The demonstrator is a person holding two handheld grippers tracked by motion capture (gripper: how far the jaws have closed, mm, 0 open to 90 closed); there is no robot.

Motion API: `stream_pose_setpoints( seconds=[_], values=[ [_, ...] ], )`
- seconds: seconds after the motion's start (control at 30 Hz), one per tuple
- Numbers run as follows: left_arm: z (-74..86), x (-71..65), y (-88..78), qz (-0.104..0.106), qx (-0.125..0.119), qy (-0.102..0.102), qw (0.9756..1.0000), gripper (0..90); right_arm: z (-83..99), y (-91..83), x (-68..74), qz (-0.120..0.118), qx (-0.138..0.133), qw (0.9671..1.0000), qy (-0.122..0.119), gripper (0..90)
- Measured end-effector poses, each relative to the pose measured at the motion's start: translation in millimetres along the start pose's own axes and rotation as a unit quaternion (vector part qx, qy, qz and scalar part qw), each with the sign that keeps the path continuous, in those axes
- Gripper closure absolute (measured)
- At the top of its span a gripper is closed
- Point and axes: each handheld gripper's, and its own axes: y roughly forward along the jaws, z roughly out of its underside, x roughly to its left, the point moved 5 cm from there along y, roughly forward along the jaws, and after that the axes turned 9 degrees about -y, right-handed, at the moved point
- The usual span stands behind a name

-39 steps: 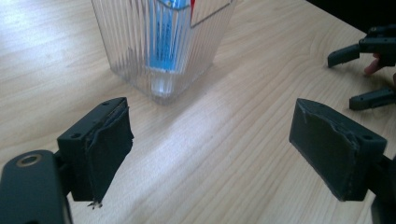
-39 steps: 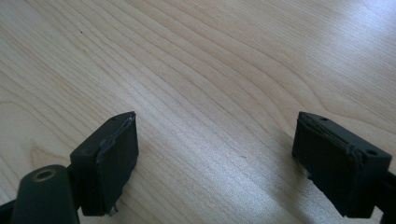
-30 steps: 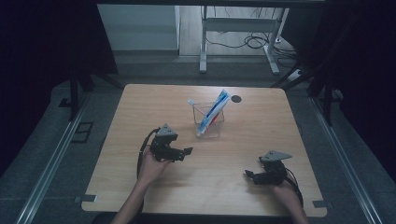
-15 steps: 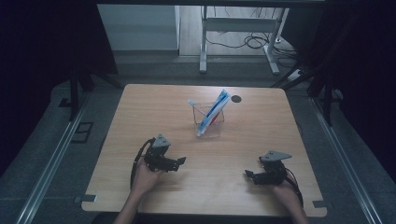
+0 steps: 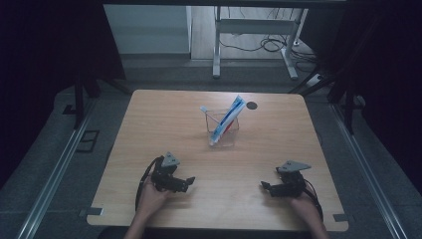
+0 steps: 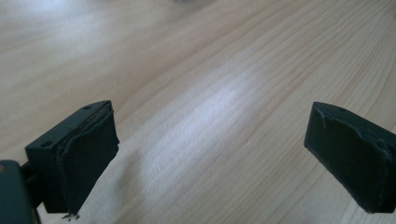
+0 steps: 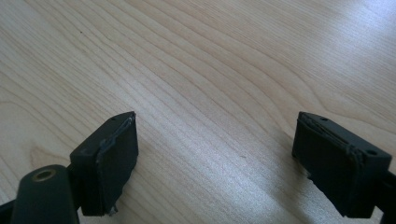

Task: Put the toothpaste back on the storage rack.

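My left gripper (image 5: 188, 182) rests low over the near-left part of the wooden table (image 5: 164, 119), held by a hand. In the left gripper view its jaws stand wide apart with bare wood between them; the gripper (image 6: 210, 154) is open. My right gripper (image 5: 264, 187) sits at the near right, also held by a hand. The right gripper view shows it (image 7: 215, 163) open over bare wood, nothing between its pads. A clear glass cup (image 5: 222, 130) stands at the table's middle, holding a blue and white toothpaste tube (image 5: 229, 118) that leans up to the right, and a white-headed toothbrush (image 5: 205, 110).
A small dark round spot (image 5: 252, 105) lies on the table behind the cup. Beyond the far edge stands a metal table frame (image 5: 249, 30) with cables on the floor. Rails run along both sides of the table.
My left gripper has drawn back from near the cup toward the table's near-left edge and settled lower. The right gripper has stayed in place.
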Motion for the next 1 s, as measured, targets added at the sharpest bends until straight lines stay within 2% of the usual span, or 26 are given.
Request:
stream_pose_setpoints(
  seconds=[0.3,0.4,0.53,1.0],
  values=[
    [13.7,-0.2,5.4,-0.011,0.024,0.003,0.9996,1.2,0.0,0.0,0.0,0.000,0.000,1.0000,0.000,14.3],
    [17.0,-1.6,8.7,-0.017,0.037,0.011,0.9991,1.1,0.0,0.0,0.0,0.000,0.000,1.0000,0.000,14.3],
    [17.8,-3.2,10.0,-0.027,0.041,0.023,0.9985,0.2,0.0,0.0,0.0,0.000,0.000,1.0000,0.000,14.3],
    [18.6,-3.8,10.6,-0.030,0.040,0.025,0.9984,0.0,0.1,0.0,-0.1,0.000,0.000,1.0000,0.000,14.3]
  ],
)
